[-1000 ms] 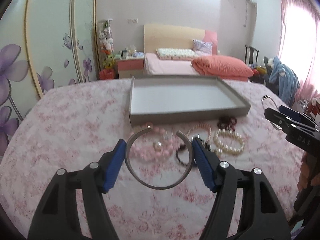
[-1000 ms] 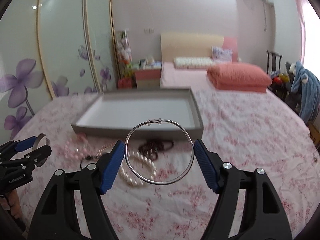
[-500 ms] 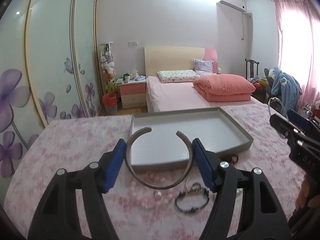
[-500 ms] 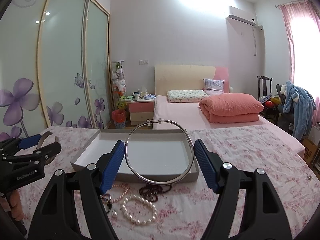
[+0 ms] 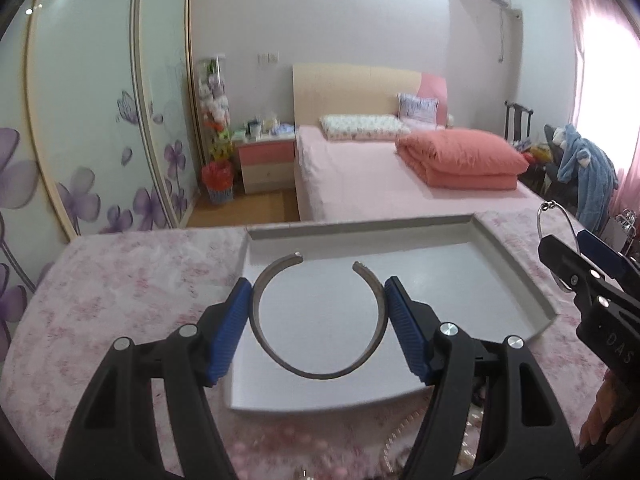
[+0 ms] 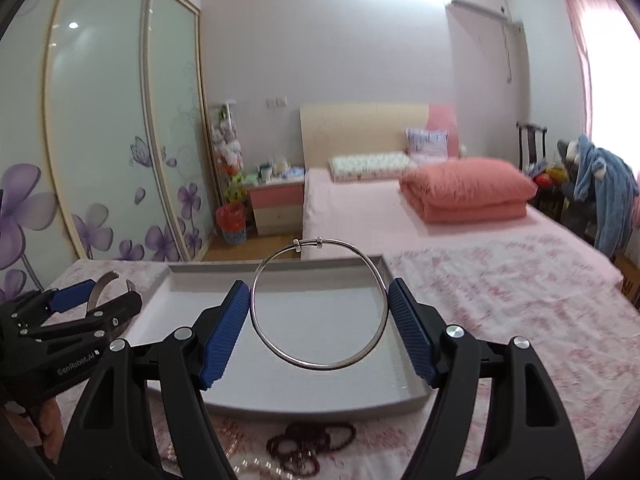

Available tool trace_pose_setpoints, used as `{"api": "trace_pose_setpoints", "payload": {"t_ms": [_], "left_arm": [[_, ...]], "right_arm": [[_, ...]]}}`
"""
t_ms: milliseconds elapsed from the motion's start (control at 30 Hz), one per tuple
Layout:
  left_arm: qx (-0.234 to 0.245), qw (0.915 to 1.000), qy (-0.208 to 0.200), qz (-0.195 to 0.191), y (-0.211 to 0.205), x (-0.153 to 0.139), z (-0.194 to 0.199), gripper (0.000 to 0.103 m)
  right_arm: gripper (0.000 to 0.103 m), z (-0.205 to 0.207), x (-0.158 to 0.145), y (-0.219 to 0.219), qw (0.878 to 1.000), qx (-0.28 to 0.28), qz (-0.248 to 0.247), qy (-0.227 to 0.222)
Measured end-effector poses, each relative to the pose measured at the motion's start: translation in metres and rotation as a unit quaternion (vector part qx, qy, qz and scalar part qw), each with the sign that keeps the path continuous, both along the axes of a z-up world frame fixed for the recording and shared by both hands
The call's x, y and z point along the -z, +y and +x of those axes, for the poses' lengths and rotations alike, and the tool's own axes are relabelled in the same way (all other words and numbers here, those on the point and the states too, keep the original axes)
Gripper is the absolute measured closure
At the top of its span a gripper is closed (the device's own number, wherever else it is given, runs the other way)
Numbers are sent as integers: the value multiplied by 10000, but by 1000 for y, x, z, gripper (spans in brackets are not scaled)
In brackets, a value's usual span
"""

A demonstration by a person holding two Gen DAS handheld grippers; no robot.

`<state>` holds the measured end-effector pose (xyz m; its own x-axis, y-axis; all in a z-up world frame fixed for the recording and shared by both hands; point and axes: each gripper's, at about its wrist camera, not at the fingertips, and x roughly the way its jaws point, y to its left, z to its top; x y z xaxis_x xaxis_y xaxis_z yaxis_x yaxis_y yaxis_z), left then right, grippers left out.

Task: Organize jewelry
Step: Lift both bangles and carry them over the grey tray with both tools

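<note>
We see the left gripper (image 5: 318, 300) clamped on an open metal cuff bangle (image 5: 320, 374), its blue pads (image 5: 228, 332) pressing the cuff's two sides, with the gap of the cuff pointing away from the camera. The cuff hangs above the pale floor of a shallow grey tray (image 5: 516, 276) that lies on a table covered with a pink flowered cloth (image 5: 132, 280).

The right gripper (image 6: 320, 308) is likewise closed on a thin silver wire bangle (image 6: 320, 366), a full ring with two small sliding beads at its far side, gripped across its width by the blue pads (image 6: 222, 336). This ring also hovers over the tray (image 6: 320, 408), toward its near right part.

Each gripper shows at the edge of the other's view, and they stand side by side above the tray.

On the cloth just in front of the tray's near wall lie a dark red bead bracelet (image 6: 310, 440) and, lower down, what seems to be a strand of pale pearls (image 6: 260, 470), though it is blurred and partly cut off. In the left wrist view, pink beads (image 5: 280, 454) lie blurred near the bottom edge
</note>
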<state>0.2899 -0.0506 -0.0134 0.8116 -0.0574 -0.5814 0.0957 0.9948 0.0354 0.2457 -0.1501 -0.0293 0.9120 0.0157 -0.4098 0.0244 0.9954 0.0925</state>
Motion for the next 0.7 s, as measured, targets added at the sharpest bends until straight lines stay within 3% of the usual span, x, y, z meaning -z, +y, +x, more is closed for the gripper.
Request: {"api": "trace_pose_setpoints", "payload": {"t_ms": [233, 467, 533, 700], "left_arm": [[31, 9987, 505, 17, -4, 34, 35, 37], [73, 9966, 816, -45, -1, 54, 47, 36], [63, 9968, 795, -77, 2, 54, 46, 35], [-52, 9979, 629, -158, 10, 40, 42, 33]], "right_arm": [[31, 46, 36, -3, 9952, -108, 267, 934], [30, 60, 52, -4, 9891, -137, 440, 1399], [25, 60, 52, -5, 9882, -115, 548, 1428], [25, 49, 38, -11, 9902, -58, 621, 1249]]}}
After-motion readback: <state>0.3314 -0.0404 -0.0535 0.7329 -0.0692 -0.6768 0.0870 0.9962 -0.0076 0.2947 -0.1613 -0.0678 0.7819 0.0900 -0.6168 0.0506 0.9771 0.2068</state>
